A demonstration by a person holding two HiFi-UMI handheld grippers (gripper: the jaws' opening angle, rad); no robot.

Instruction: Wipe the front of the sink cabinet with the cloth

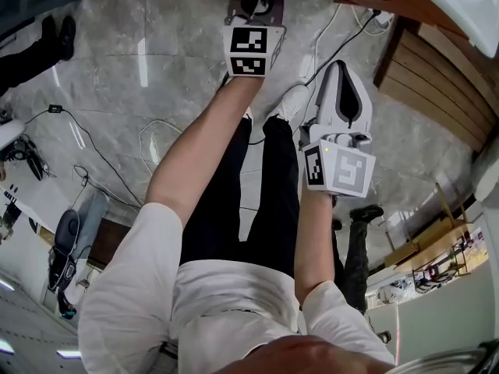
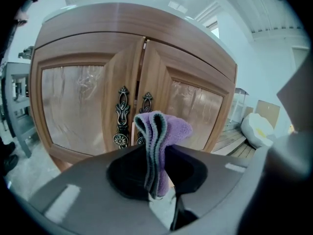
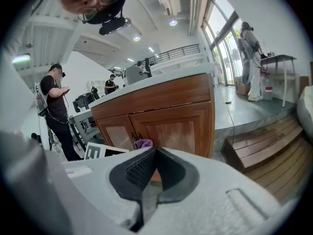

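Tally: left hand-held gripper (image 2: pixel 156 173) and right hand-held gripper (image 3: pixel 155 161), two in all; one cloth (image 2: pixel 160 131); one cabinet (image 2: pixel 122 21); two doors (image 2: pixel 78 106); two handles (image 2: pixel 122 116); two marker cubes (image 1: pixel 253 51).
Left hand-held gripper: jaws clamped on the cloth, held out in front of the cabinet at the end of an outstretched arm.
Right hand-held gripper: jaws pressed together with nothing between them; held farther back from the cabinet than the left one.
Cloth, appearance: purple, soft pile, folded into several layers with a grey-green edge; it stands upright out of the jaws, its top flopped to the right.
Cloth, position: in front of the seam between the doors, level with the handles, covering the lower part of the right one.
Contact with the wood: cannot tell.
Cabinet front: brown wood; each door has a pale glossy panel; the handles are dark ornate metal, side by side at the seam.
Marker cubes: one on each hand-held gripper, black-and-white squares.
Floor (image 1: pixel 140 61): grey marbled tile, with cables (image 1: pixel 101 158) trailing over it.
Cut off: the head view shows the cabinet only as a strip of wood at the top edge, and the cloth only as a purple scrap there.
Hard to make out: in the right gripper view the cloth is a small purple spot by the handles.
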